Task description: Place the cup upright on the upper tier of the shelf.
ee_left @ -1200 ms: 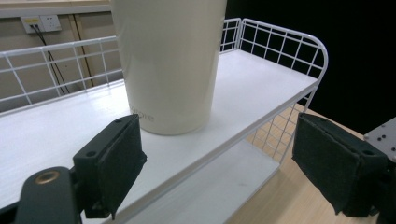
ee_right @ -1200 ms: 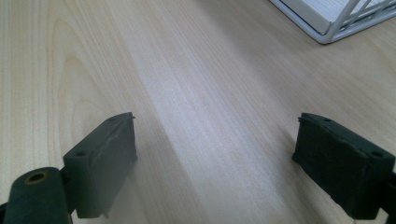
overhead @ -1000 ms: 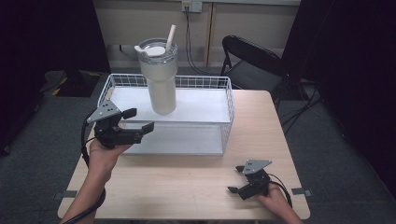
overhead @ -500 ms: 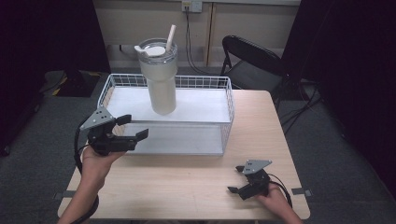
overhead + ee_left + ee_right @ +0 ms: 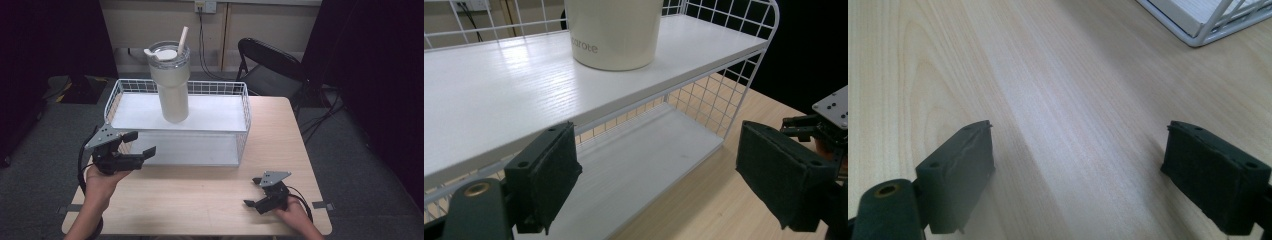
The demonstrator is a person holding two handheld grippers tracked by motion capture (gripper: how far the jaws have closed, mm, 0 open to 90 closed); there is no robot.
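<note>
A tall cream tumbler (image 5: 172,82) with a clear lid and a straw stands upright on the top shelf of a white wire rack (image 5: 150,112). Its base (image 5: 616,32) fills the top of the left gripper view. My left gripper (image 5: 137,145) is open, held in the air at the rack's front left corner, with nothing between its jaws (image 5: 659,185). My right gripper (image 5: 255,192) is open and low over the bare wooden table (image 5: 200,200) near the front right; its jaws (image 5: 1078,180) frame only wood.
The rack has a lower white shelf (image 5: 639,160) beneath the top one. A black folding chair (image 5: 272,67) stands behind the table's far right. Dark curtains flank the room. The rack's corner (image 5: 1208,22) lies ahead of the right gripper.
My left gripper has drawn back toward the table's front left and dropped lower, away from the rack. The right gripper has stayed put.
</note>
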